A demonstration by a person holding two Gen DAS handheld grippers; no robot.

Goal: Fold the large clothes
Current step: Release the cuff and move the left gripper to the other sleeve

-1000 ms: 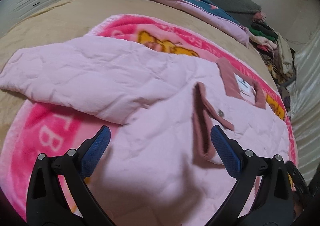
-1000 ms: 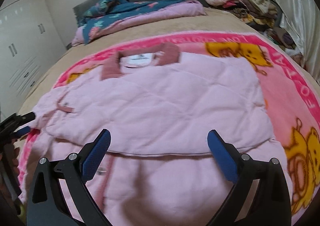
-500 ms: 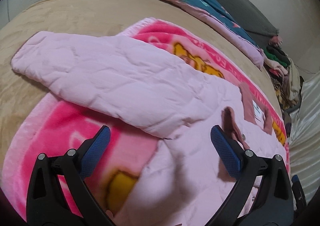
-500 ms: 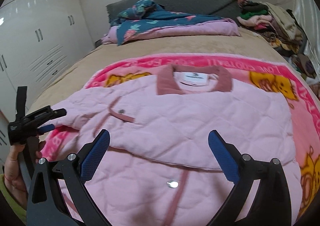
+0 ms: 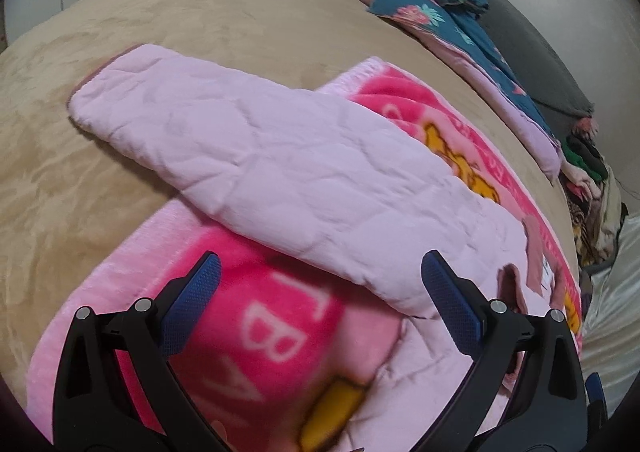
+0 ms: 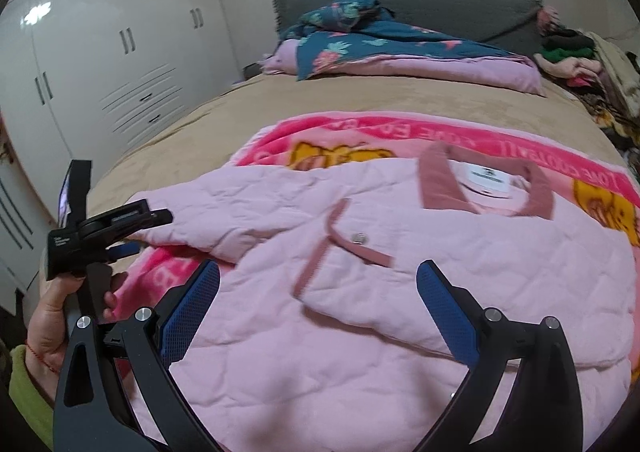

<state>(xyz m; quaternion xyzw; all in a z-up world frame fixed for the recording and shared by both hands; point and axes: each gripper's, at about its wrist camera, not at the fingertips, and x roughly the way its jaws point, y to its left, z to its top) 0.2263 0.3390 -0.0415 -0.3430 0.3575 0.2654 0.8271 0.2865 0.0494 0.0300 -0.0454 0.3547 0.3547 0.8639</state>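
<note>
The left gripper (image 5: 318, 300), jaws spread and empty, has swung leftward to face the one outstretched sleeve (image 5: 240, 155) of the single pink quilted jacket (image 6: 400, 272) lying on the pink blanket (image 5: 256, 324); folding that sleeve inward likely comes next. The right gripper (image 6: 318, 306), likewise spread, hovers over the jacket's body.

Left gripper (image 5: 320, 284) held low with blue-padded fingers (image 5: 192, 294) spread wide and empty, right gripper (image 6: 318, 288) likewise splayed — a bare hand (image 6: 52, 316) in a green sleeve gripping the left handle
</note>
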